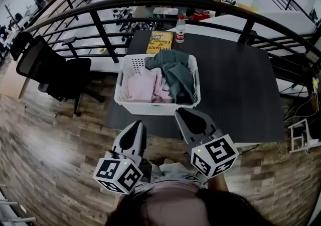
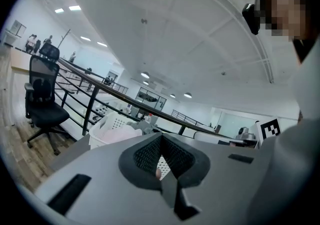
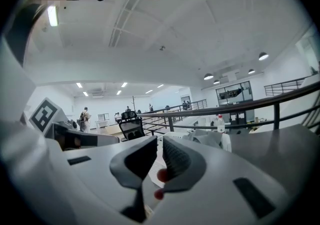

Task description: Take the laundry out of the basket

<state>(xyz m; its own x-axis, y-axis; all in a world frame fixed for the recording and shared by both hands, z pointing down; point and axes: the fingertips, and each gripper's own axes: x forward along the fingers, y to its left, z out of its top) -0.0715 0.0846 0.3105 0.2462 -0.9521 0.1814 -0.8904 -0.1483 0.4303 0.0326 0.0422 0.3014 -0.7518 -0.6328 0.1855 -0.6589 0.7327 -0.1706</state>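
Observation:
A white laundry basket [image 1: 150, 107] stands on the near left part of a dark table [image 1: 241, 89]. It holds pink clothes [image 1: 143, 87] on the left and a grey-green garment [image 1: 176, 72] heaped on the right. Both grippers hover just in front of the basket, short of the table's near edge, pointing at it. My left gripper [image 1: 138, 125] is shut, with nothing in it. My right gripper [image 1: 180, 113] is a little closer to the basket, its jaws all but together and holding nothing. In the left gripper view the basket [image 2: 107, 128] shows past the jaws.
A water bottle [image 1: 180, 28] and a yellow book [image 1: 159, 41] sit at the table's far edge, behind the basket. A black railing [image 1: 100, 29] curves round the table. A black office chair [image 1: 55, 69] stands to the left on the wooden floor.

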